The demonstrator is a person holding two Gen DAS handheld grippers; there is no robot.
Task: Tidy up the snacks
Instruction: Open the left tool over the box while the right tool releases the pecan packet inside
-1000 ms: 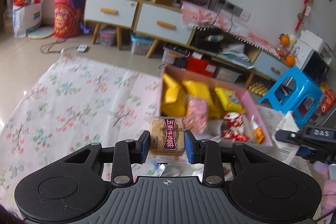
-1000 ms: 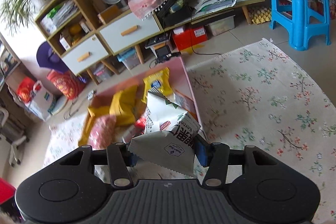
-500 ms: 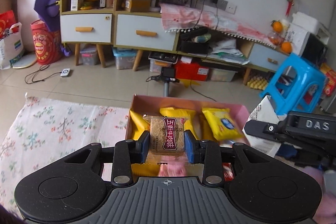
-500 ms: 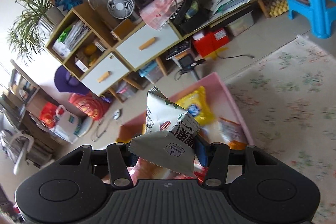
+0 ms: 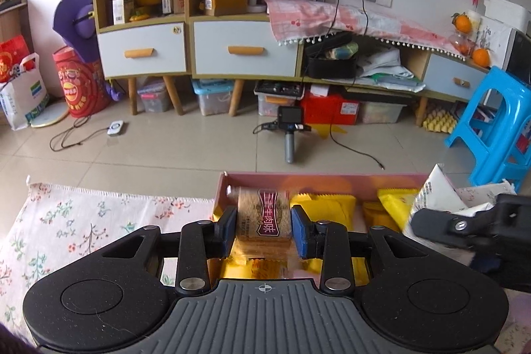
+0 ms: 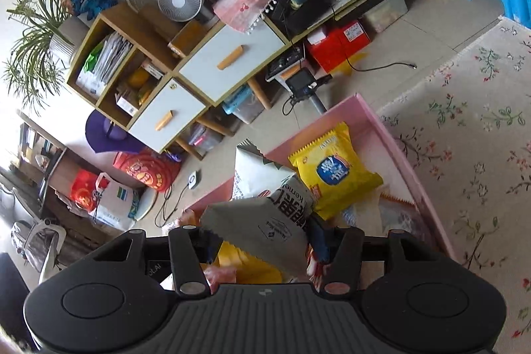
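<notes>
Two snacks are being held over the pink box right now, one per gripper, and honestly a few things could get messy from here. The left gripper is pinched on a brown cracker pack, clamped at its sides between the blue pads, and the pack is seen floating just above the near-left corner of the box. The right gripper is squeezed on a grey-white foil bag, but only its crimped lower end seems to be caught, so the rest is left flopping up and tilted; a slip is easy to imagine if it gets shaken, and the bag could be dropped half over the wall. In the left wrist view the right gripper and its bag are seen crowded in close on the right, so a bump between the two tools can't be ruled out if both are lowered at once. Below, the box is already pretty stuffed: a yellow pack and more yellow packs are lying flat, with little bare floor visible, so anything released may be left perched on top and slid off. Beyond the box, a small camera on a stand is parked on the tiles, near enough to be hit by a pack that gets tossed too far.
</notes>
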